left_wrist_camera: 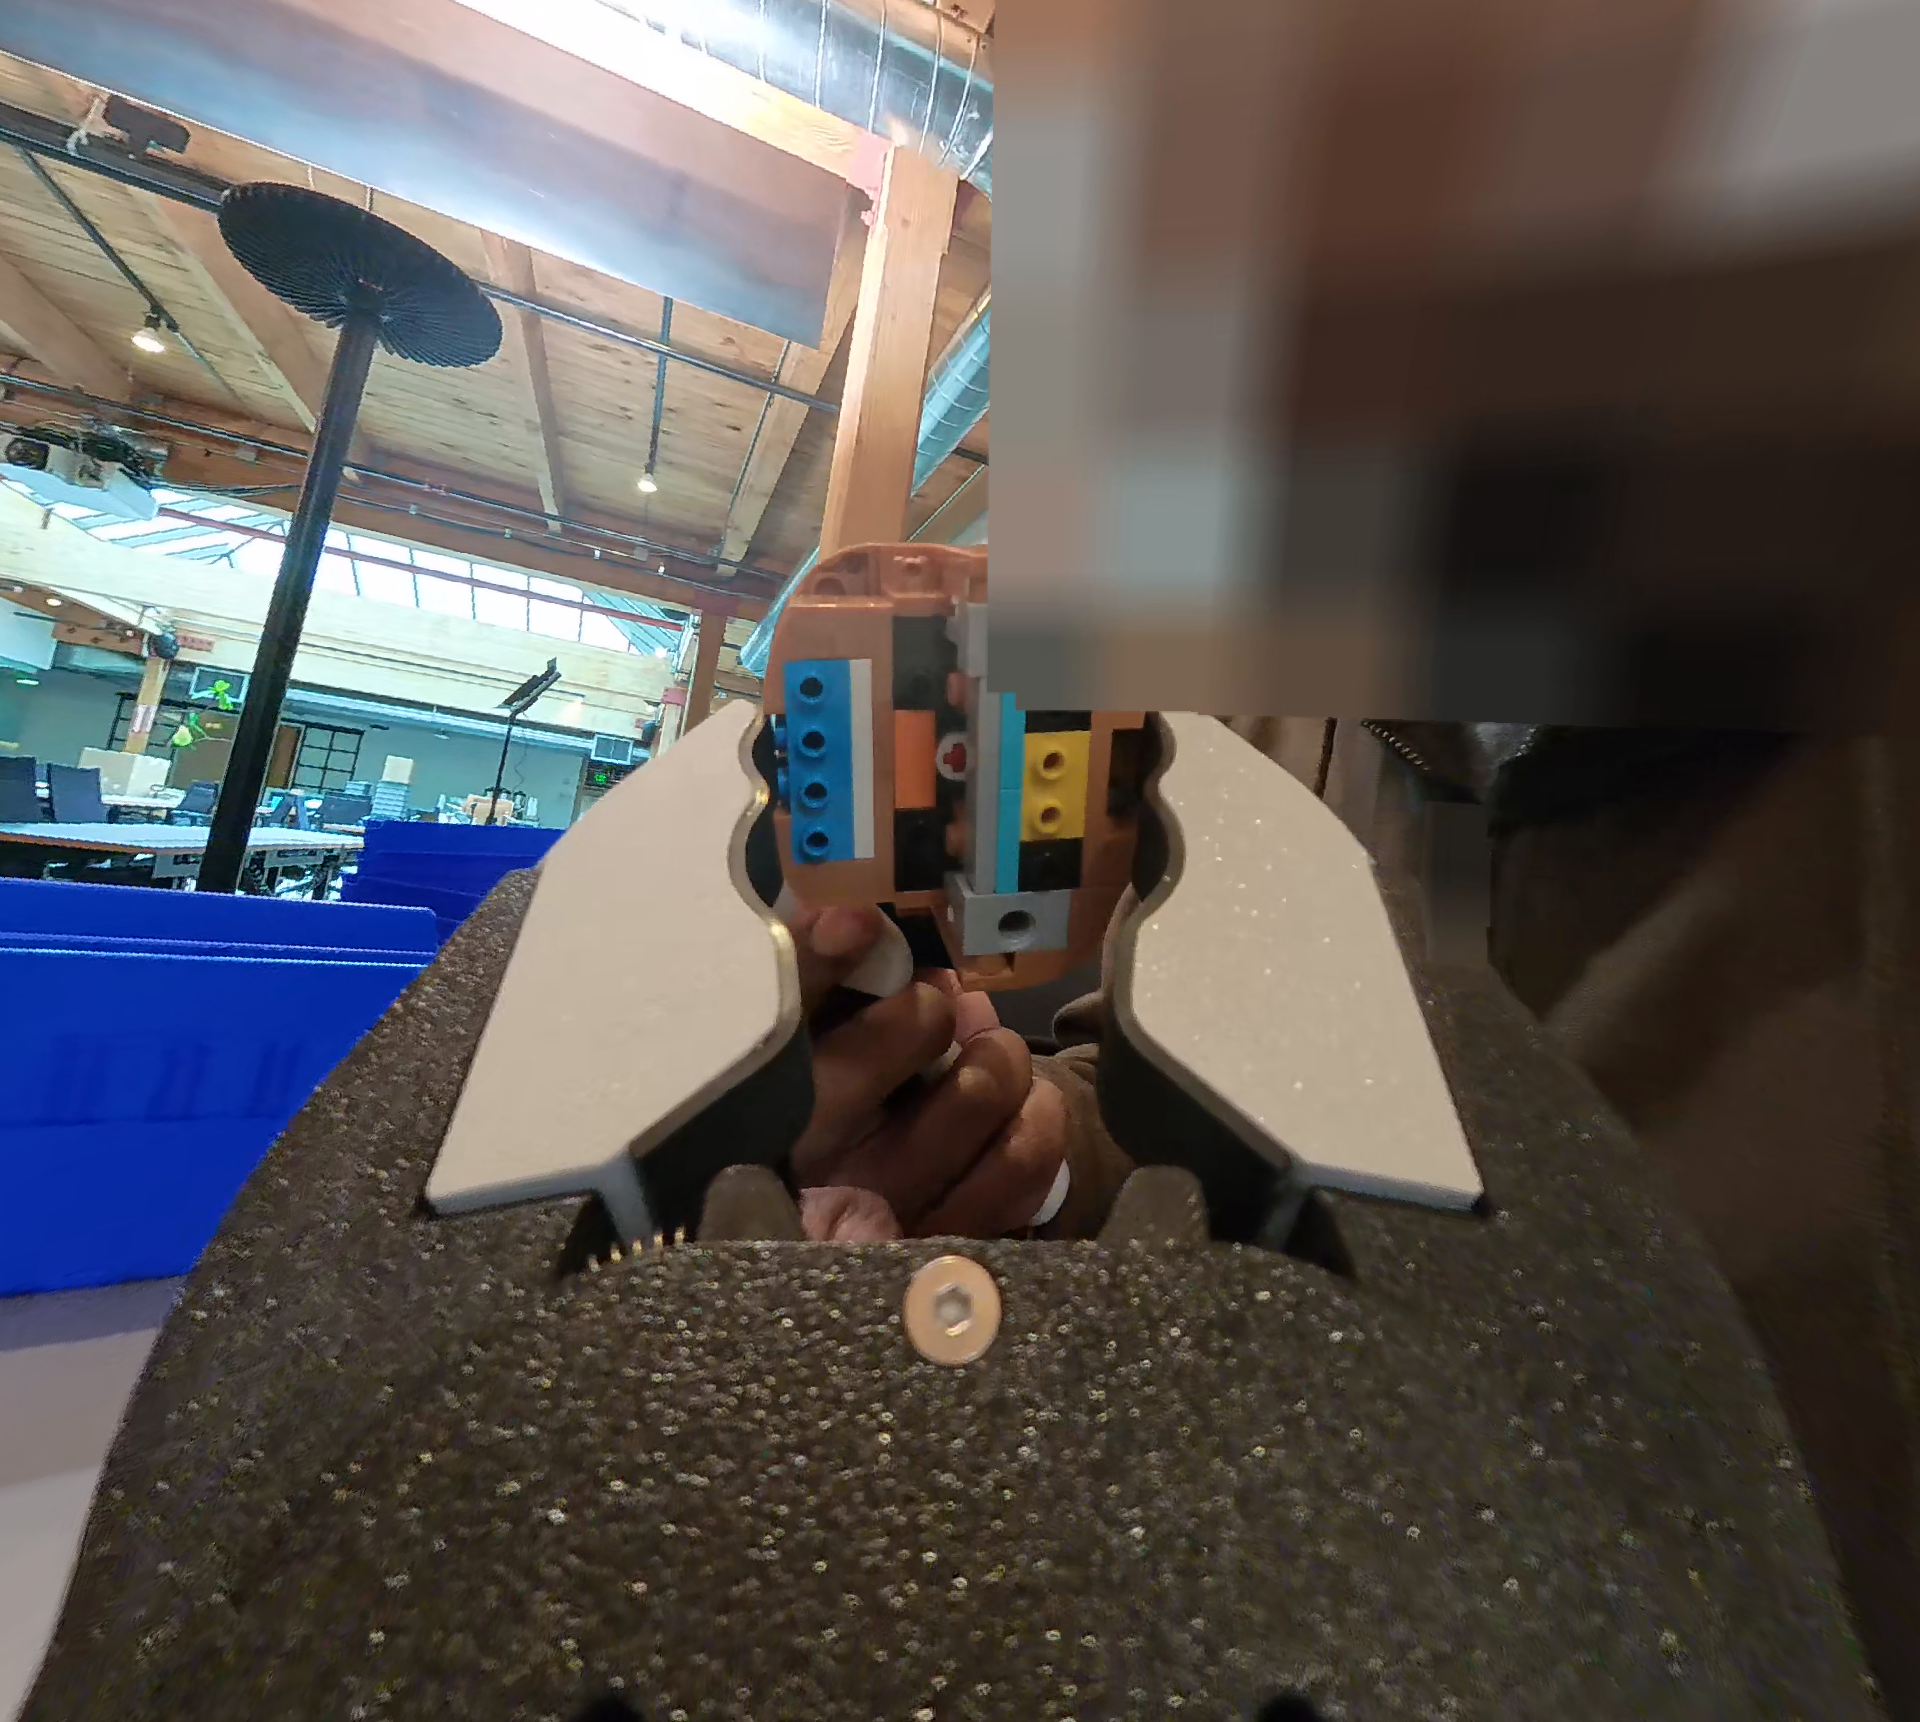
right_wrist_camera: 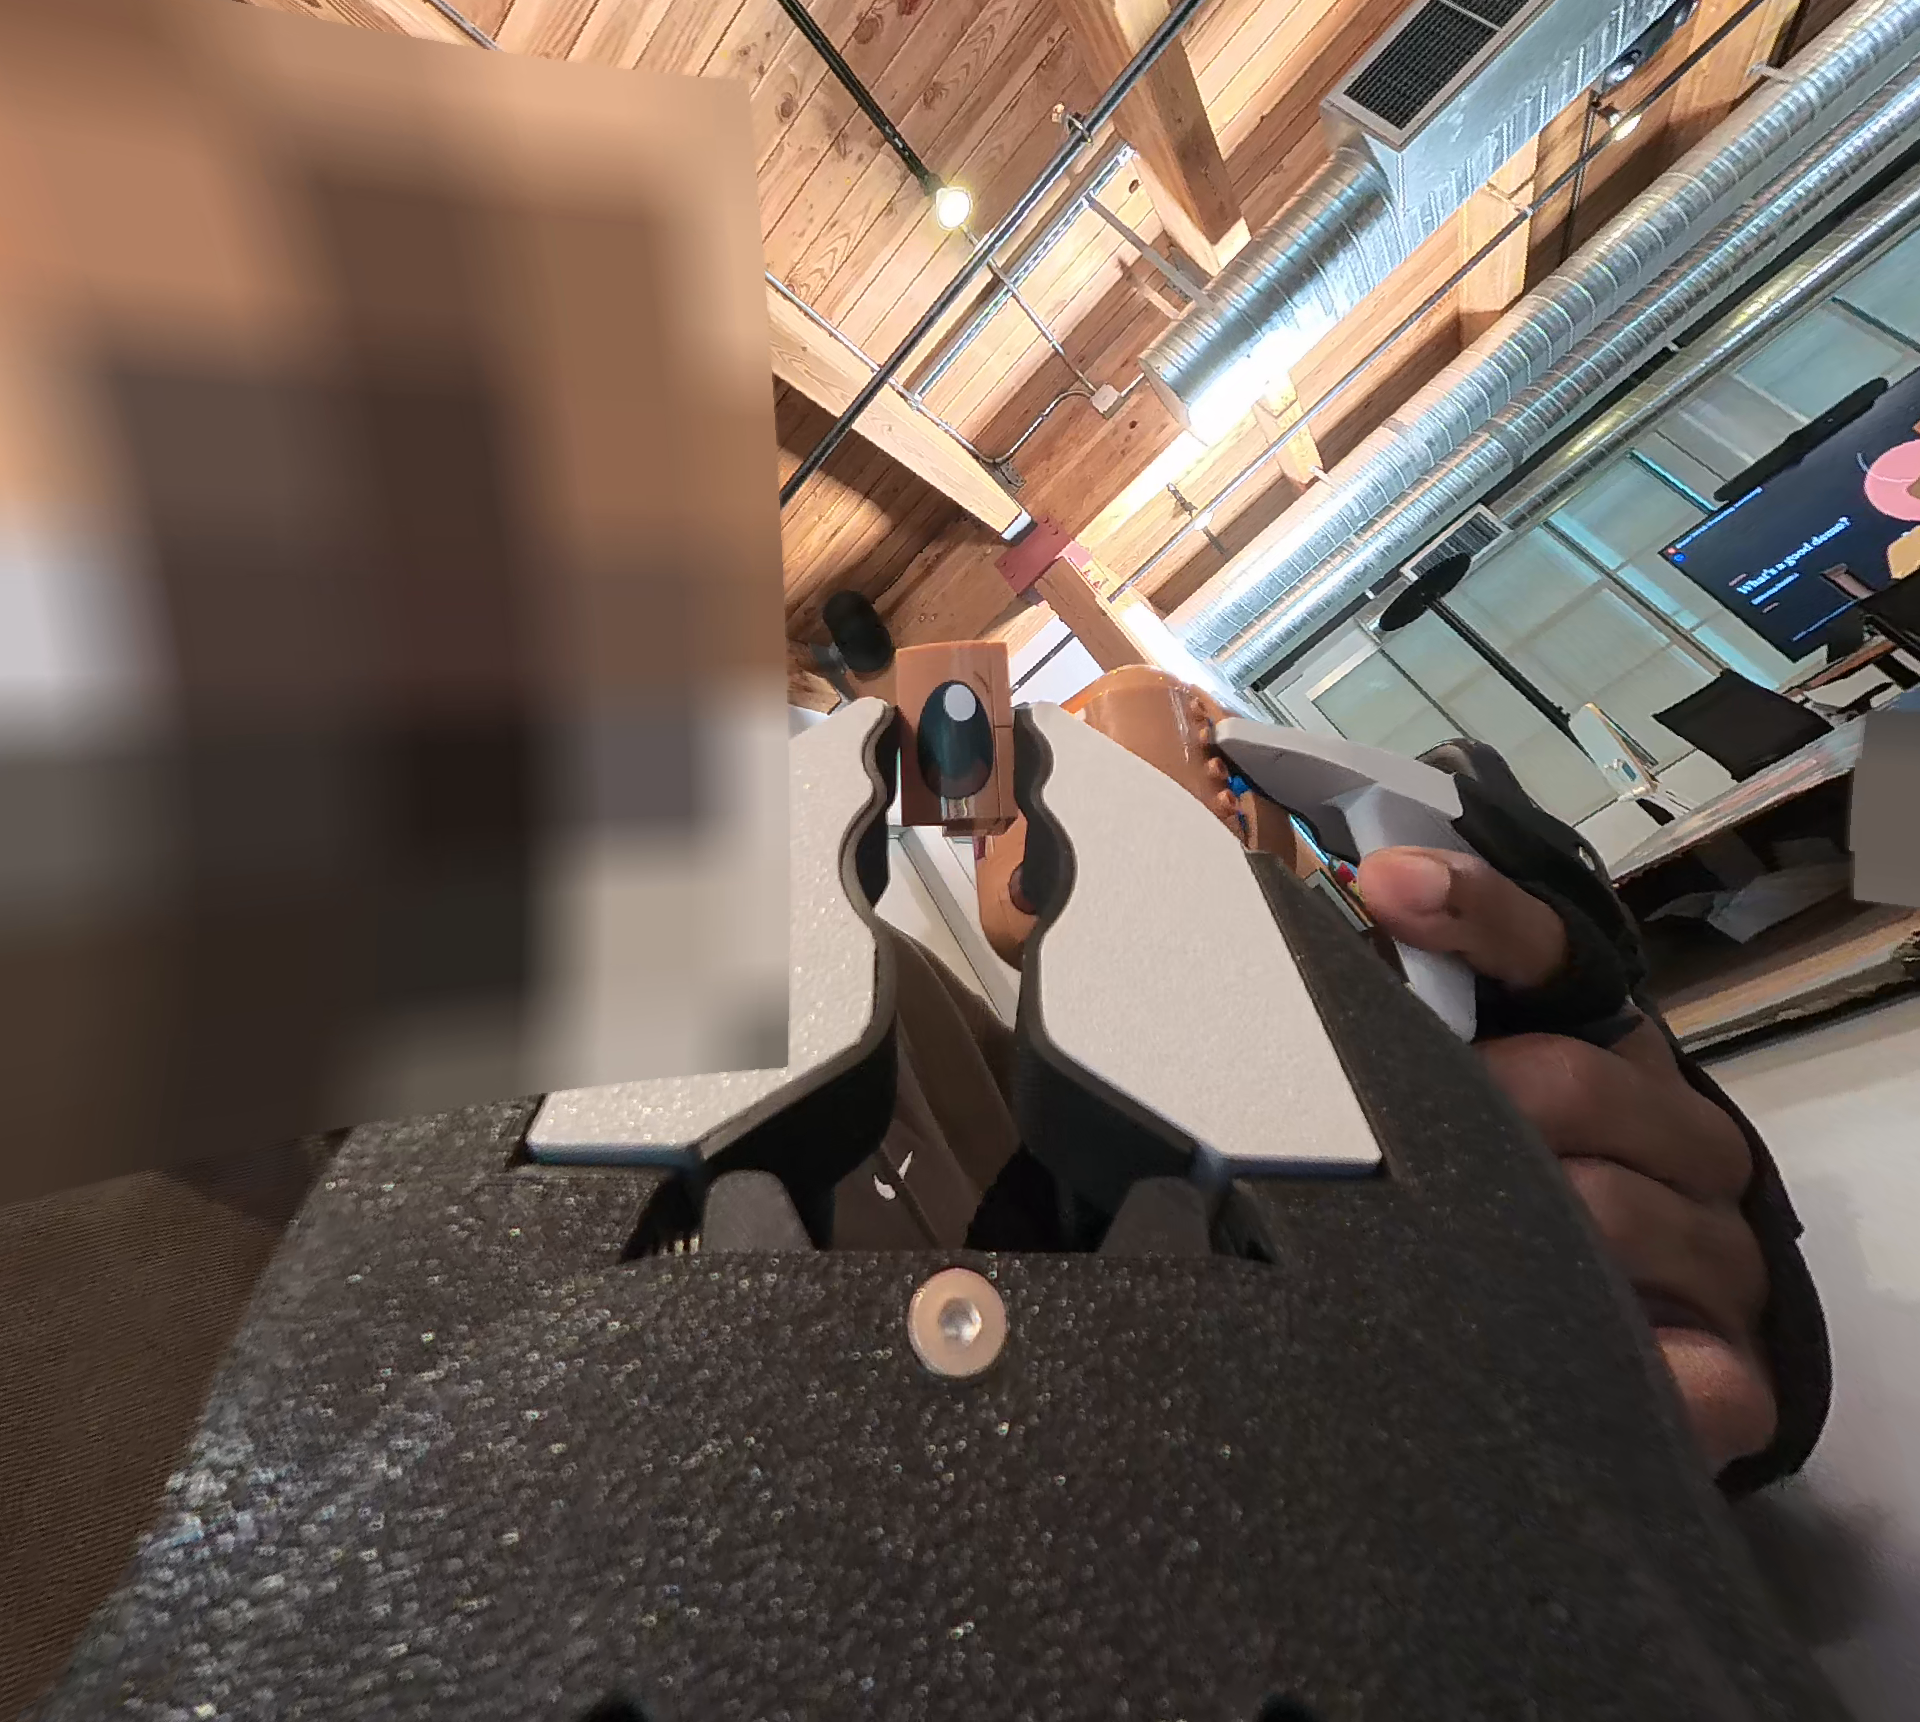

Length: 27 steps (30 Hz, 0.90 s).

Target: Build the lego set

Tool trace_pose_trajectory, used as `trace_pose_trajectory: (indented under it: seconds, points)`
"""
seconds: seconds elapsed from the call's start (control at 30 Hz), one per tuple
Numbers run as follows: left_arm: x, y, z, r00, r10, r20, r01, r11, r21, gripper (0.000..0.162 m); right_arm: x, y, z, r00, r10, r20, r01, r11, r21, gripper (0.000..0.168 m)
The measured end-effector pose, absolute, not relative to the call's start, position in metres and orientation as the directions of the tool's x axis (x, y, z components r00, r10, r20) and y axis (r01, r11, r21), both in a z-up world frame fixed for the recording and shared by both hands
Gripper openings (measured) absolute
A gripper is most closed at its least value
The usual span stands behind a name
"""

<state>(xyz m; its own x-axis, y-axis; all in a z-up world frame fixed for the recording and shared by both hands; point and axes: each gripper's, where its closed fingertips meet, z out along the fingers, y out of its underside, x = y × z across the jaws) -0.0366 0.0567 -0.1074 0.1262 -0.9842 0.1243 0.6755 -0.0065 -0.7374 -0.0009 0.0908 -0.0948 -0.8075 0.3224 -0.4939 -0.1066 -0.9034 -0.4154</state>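
Observation:
My left gripper (left_wrist_camera: 951, 799) is shut on a tan lego model (left_wrist_camera: 935, 779), held up in the air. The model's open side faces the camera, with blue, orange, black, grey and yellow pieces inside. A person's hand (left_wrist_camera: 914, 1080) shows behind and below the model. My right gripper (right_wrist_camera: 954, 763) is shut on a small tan lego piece with a dark oval eye (right_wrist_camera: 951, 753), also raised. In the right wrist view the tan model (right_wrist_camera: 1143, 706) and the left gripper (right_wrist_camera: 1309, 779) show just right of it, with a hand (right_wrist_camera: 1621, 1153) around that gripper.
Both cameras point up at a wooden ceiling with metal ducts (right_wrist_camera: 1558, 270). Blue bins (left_wrist_camera: 187, 1049) lie at the lower left of the left wrist view. A black pole with a round disc top (left_wrist_camera: 353, 290) stands behind them. A screen (right_wrist_camera: 1808, 550) hangs at far right. One gripper's finger ends stand about 6 cm off the other's.

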Motion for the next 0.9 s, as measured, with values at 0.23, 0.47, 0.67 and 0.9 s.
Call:
trace_pose_trajectory:
  seconds: [0.23, 0.47, 0.67, 0.9]
  points:
    - [-0.042, 0.064, -0.107, 0.14, -0.977, 0.161, 0.695, -0.018, -0.719, 0.067, -0.003, 0.097, -0.102, -0.763, 0.374, -0.527, -0.132, -0.888, -0.44, 0.021]
    - [-0.054, 0.071, -0.106, 0.168, -0.966, 0.195, 0.719, -0.015, -0.695, 0.067, -0.019, 0.133, -0.176, -0.204, 0.778, -0.594, -0.028, -0.611, -0.791, 0.021]
    - [-0.053, 0.073, -0.108, 0.178, -0.965, 0.194, 0.712, -0.01, -0.702, 0.067, -0.011, 0.152, -0.252, 0.166, 0.931, -0.325, 0.381, -0.364, -0.85, 0.021]
    - [-0.055, 0.076, -0.108, 0.198, -0.958, 0.208, 0.719, -0.002, -0.695, 0.067, -0.012, 0.146, -0.284, 0.197, 0.966, -0.17, 0.588, -0.255, -0.767, 0.021]
